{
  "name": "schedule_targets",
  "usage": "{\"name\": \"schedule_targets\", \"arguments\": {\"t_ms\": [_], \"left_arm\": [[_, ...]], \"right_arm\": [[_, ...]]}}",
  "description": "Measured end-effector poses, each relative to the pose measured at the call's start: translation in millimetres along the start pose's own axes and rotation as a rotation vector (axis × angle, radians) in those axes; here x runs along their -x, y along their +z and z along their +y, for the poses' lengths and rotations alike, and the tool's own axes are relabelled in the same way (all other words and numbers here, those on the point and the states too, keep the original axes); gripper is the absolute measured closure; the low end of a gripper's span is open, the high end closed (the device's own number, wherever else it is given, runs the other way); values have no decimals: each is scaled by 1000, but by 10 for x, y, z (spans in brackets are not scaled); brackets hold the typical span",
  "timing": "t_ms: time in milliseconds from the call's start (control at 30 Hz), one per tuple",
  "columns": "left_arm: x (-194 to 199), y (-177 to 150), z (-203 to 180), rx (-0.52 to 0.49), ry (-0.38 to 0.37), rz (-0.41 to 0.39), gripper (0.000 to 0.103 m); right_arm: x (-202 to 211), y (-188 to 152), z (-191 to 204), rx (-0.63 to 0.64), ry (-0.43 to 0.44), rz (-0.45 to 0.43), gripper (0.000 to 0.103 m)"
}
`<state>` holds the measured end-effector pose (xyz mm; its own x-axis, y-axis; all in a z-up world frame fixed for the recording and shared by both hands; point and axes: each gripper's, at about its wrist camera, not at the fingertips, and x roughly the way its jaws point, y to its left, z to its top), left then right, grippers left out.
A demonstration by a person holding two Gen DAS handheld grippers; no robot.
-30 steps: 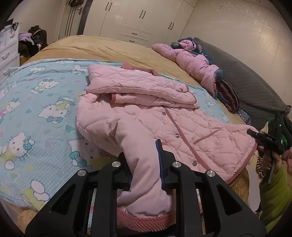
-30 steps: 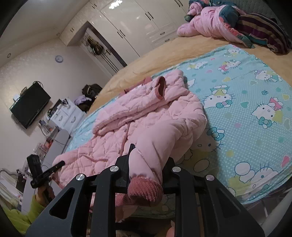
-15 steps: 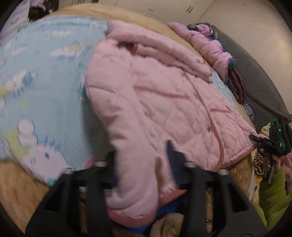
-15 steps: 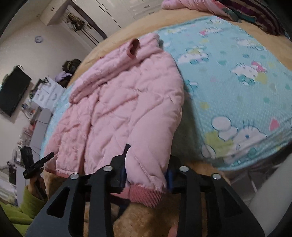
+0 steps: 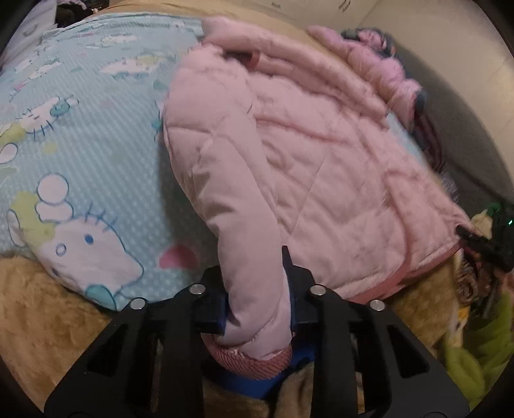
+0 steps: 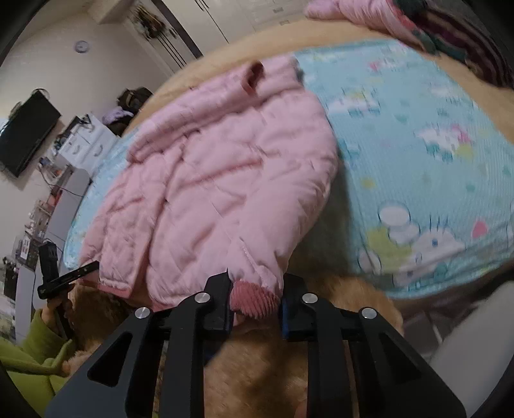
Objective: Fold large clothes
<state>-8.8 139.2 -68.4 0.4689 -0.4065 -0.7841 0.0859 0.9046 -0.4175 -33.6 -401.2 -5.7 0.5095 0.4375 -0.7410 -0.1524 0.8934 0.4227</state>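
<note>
A pink quilted jacket (image 5: 305, 154) (image 6: 218, 180) lies spread on a blue cartoon-cat blanket (image 5: 80, 154) (image 6: 417, 144), collar far, hem near. My left gripper (image 5: 257, 289) has one sleeve between its fingers just above the ribbed cuff (image 5: 253, 363); its jaws are closing and the pads press the fabric. My right gripper (image 6: 257, 289) is closing on the other sleeve's ribbed cuff (image 6: 253, 299) at the bed's near edge. Each gripper also shows small in the other's view: the right gripper (image 5: 482, 247) by the hem corner, the left gripper (image 6: 67, 279) in a hand with a green sleeve.
A tan fleece bedspread (image 5: 41, 305) (image 6: 273, 369) lies under the blanket and hangs over the near edge. More pink clothes (image 5: 379, 64) (image 6: 353, 13) are piled at the far side by a grey headboard (image 5: 465, 144). A TV (image 6: 25, 135) and white drawers (image 6: 86, 141) stand beyond the bed.
Both grippers have come down toward the bed's near edge. Their jaws widened around the sleeves half a second ago and have closed in again. The sleeves now lie straight along the jacket's sides.
</note>
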Motion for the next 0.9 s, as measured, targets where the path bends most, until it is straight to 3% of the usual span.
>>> {"name": "schedule_targets", "arguments": {"t_ms": [200,433,900], "left_arm": [[345,254,-187,-66,-17,-115,91],[598,772,-488,-123,-2,-219,91],[694,1632,-793,-181,-10,-344,91]], "right_arm": [[188,376,161,13,58,-120,86],[285,818,266,-5,112,-208,87],[289,1679,197,-90,182,-269,88]]}}
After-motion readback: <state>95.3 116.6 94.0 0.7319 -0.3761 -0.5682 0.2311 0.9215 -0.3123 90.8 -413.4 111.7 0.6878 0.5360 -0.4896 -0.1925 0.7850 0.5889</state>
